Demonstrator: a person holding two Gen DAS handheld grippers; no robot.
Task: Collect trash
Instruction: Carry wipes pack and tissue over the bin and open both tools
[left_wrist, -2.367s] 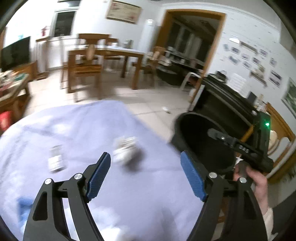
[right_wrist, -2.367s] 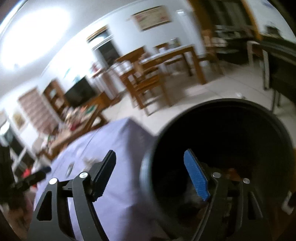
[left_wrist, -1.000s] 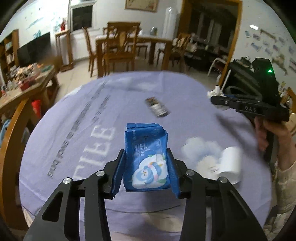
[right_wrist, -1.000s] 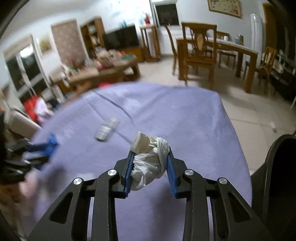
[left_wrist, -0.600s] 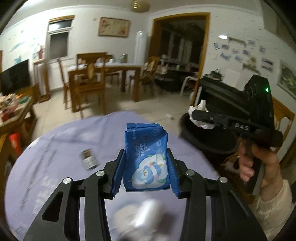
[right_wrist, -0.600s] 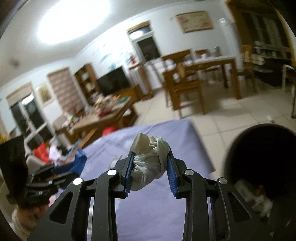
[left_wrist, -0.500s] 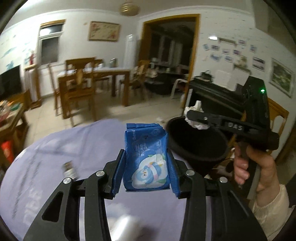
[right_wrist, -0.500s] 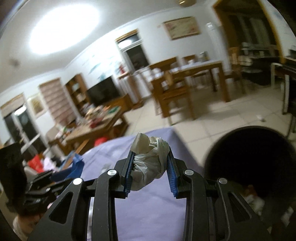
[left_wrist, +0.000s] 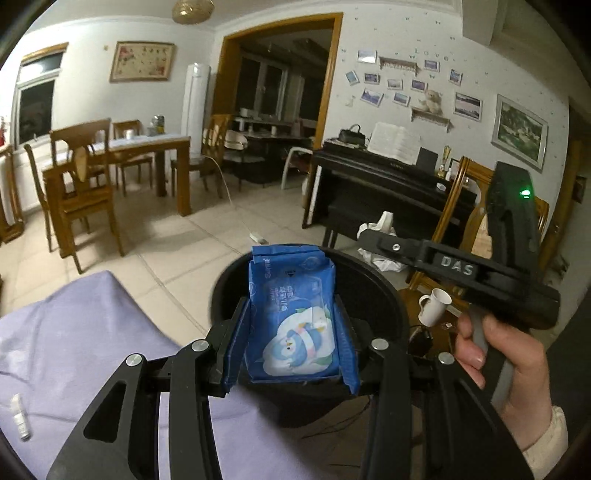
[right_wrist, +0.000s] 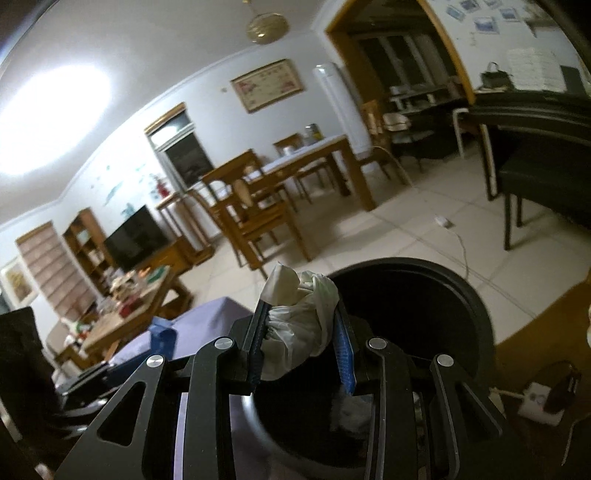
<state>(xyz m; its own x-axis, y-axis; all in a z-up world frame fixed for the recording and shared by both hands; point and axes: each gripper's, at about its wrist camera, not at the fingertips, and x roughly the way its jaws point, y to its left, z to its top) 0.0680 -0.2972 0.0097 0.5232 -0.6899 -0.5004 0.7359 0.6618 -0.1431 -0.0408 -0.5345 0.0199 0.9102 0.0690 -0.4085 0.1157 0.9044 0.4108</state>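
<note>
Left wrist view: my left gripper (left_wrist: 291, 347) sits low in the middle, its blue pads closed partway on a blue tissue pack (left_wrist: 293, 314) that fills the gap between them.
Tissue pack: upright, penguin print facing the camera, its top edge reaching toward 12 o'clock; it hangs in front of the mouth of the black bin (left_wrist: 373, 280).
Black bin: round and open-topped, standing on the tiled floor just past the table edge, at the centre of this view.
My right gripper, seen from the left: at 3 o'clock, held by a hand (left_wrist: 509, 354) with a pale cuff; a crumpled white wad (left_wrist: 380, 240) sticks out at its tip, over the bin's far rim around 2 o'clock.
Table: purple cloth (left_wrist: 85, 332) at 8 to 9 o'clock, with a small white tube (left_wrist: 20, 417) lying on it near the left edge.
White mug (left_wrist: 436, 306): at 3 o'clock, beyond the bin; I cannot tell what it stands on.
Right wrist view: my right gripper (right_wrist: 303, 339) has its pads pressed on the wad (right_wrist: 299, 325) of white plastic, narrow gap, firm hold.
Wad's place: above the near left rim of the bin (right_wrist: 476, 314), whose mouth spreads from centre to 4 o'clock; pale scraps (right_wrist: 351, 410) lie inside.
Purple cloth (right_wrist: 207, 325): at 9 o'clock, with the blue pack (right_wrist: 162, 339) showing there.
</note>
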